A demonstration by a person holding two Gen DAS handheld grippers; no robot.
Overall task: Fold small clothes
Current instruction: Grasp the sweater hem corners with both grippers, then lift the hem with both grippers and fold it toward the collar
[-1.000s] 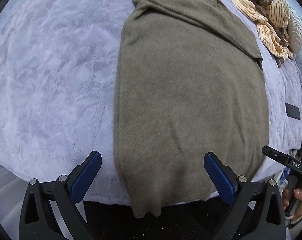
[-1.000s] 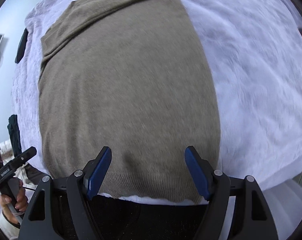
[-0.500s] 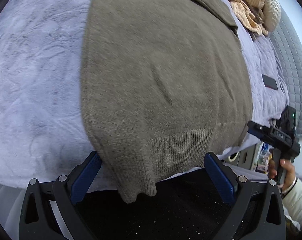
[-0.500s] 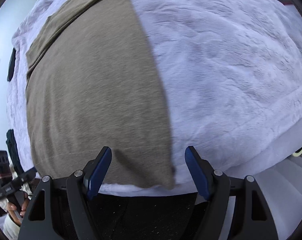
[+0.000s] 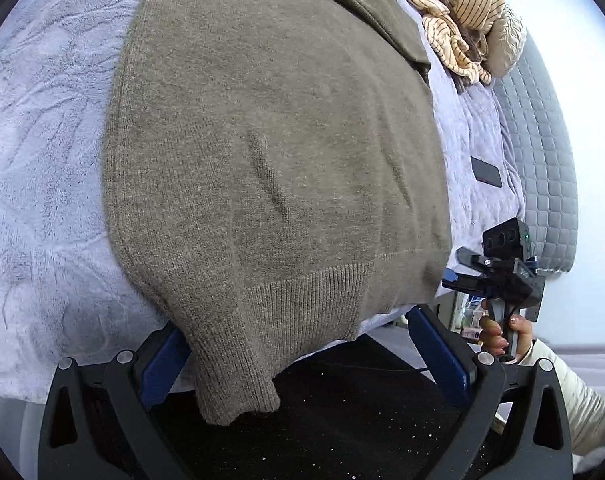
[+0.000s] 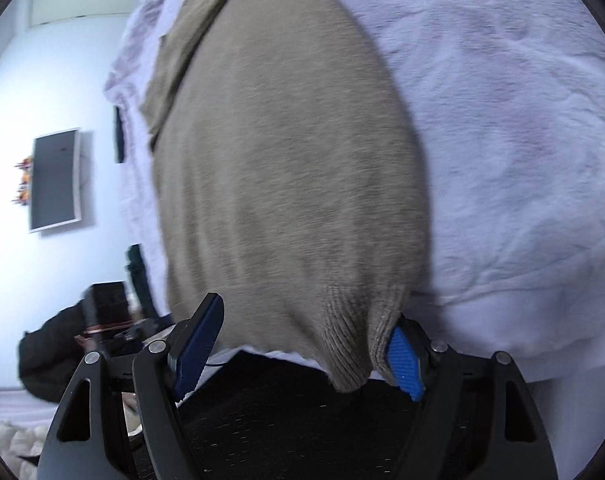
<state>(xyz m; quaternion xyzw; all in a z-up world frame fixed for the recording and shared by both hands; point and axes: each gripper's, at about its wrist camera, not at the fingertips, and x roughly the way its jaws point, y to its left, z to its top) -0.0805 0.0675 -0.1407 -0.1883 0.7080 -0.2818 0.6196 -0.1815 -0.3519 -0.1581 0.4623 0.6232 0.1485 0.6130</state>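
An olive-brown knit sweater (image 5: 270, 128) lies flat on a lavender fleece blanket (image 5: 42, 160), its ribbed hem hanging over the near bed edge. My left gripper (image 5: 302, 344) is open, its blue pads either side of the hem's left corner, which droops between them. My right gripper (image 6: 302, 344) is open around the hem's right corner (image 6: 354, 344); the sweater (image 6: 286, 168) fills that view. The right gripper also shows at the right of the left wrist view (image 5: 498, 272).
A pile of striped tan clothes (image 5: 462, 12) lies at the far right of the bed. A dark phone (image 5: 487, 172) rests on the blanket near a grey quilted headboard (image 5: 542, 168). A wall screen (image 6: 54, 180) hangs at left.
Both grippers have moved in low toward the bed edge, so each hem corner now sits between open pads. The right gripper swung to the sweater's right corner.
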